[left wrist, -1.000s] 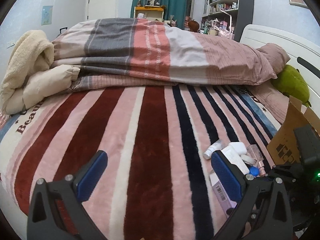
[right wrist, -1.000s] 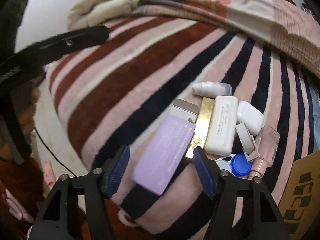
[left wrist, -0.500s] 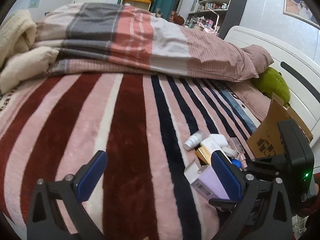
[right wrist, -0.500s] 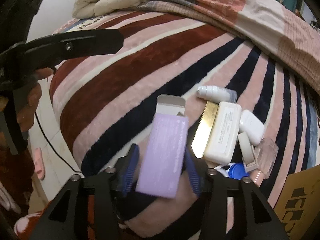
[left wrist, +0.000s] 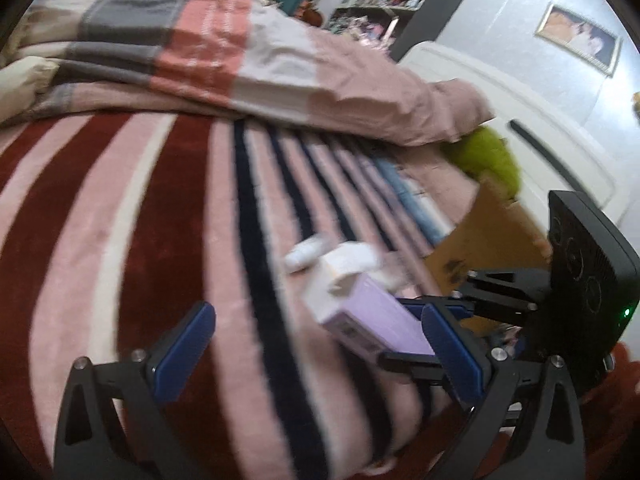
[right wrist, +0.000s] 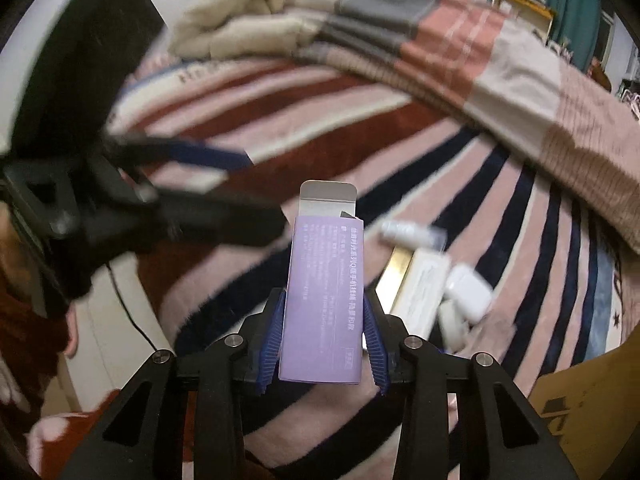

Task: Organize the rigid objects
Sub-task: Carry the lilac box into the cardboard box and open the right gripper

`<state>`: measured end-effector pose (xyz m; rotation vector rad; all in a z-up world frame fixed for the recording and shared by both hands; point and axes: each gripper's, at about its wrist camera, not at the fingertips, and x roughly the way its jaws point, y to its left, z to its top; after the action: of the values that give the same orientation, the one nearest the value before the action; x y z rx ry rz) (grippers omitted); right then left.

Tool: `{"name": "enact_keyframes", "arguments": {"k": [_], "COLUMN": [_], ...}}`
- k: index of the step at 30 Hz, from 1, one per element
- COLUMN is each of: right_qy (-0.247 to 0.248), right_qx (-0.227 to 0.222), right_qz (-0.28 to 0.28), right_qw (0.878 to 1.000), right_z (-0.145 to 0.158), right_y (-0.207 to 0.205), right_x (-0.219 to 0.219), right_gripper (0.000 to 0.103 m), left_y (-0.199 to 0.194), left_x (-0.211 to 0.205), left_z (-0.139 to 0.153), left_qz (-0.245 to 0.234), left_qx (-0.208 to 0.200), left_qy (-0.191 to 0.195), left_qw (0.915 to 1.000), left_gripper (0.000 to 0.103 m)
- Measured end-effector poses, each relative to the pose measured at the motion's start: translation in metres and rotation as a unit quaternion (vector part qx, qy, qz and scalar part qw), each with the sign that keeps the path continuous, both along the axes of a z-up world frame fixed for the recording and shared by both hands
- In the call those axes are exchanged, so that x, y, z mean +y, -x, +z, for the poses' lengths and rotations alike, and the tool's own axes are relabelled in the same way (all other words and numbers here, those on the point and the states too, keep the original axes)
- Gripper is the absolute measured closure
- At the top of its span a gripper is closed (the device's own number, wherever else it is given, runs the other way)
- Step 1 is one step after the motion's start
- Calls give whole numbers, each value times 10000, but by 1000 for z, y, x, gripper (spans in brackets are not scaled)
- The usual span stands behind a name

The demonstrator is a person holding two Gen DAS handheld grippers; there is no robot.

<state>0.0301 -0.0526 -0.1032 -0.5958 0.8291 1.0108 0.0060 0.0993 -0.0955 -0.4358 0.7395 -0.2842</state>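
Observation:
My right gripper (right wrist: 324,336) is shut on a purple carton (right wrist: 324,300) with its top flap open, and holds it above the striped blanket (right wrist: 400,128). The carton also shows in the left wrist view (left wrist: 368,316), between the right gripper's fingers. My left gripper (left wrist: 316,356) is open and empty just left of it. A small white bottle (right wrist: 412,232), a gold box (right wrist: 396,276), a long white case (right wrist: 424,288) and a white earbud case (right wrist: 468,292) lie together on the blanket to the right of the carton.
A cardboard box (left wrist: 492,236) stands at the right, also in the right wrist view (right wrist: 588,412). A folded quilt (left wrist: 208,52) and cream blanket (right wrist: 240,12) lie at the far side. A green plush toy (left wrist: 488,156) lies by the white headboard (left wrist: 520,120).
My right gripper has closed on the purple carton and lifted it off the pile, turning it upright. My left gripper has swung right, toward the carton.

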Motion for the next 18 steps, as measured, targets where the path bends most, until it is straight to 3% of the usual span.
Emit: {"name": "enact_keyframes", "arguments": {"k": [4,8,12,15,18], "right_qy": [-417,-730,-979,-1091,-1136], "right_qx": [-233,-488,-610,-711,-819], "right_qz": [122,95,-116,-330,-597], "right_qw": [9988,9961,9933,9909,9883], "right_z": [38,70,94,108,119], "right_y": [5,5,-9,-21,-32], "right_x": [-13,-33,-58,-84,-110], "right_gripper": [69,69,69,69,69], "left_y": [-7,-18,-38,-56,-78], "left_x": [-16,-41,-73,-96,-125], "left_z": [29,61,88,100,113], "left_qz": [-388,-778,-1038,-1251,-1508], "left_qx": [-319,-605,-681,-678,-637], "left_qy": [278,489,351,301,299], "left_qw": [9984,9939,9916,9894,9861], "left_gripper": [4,22,36,53,58]}}
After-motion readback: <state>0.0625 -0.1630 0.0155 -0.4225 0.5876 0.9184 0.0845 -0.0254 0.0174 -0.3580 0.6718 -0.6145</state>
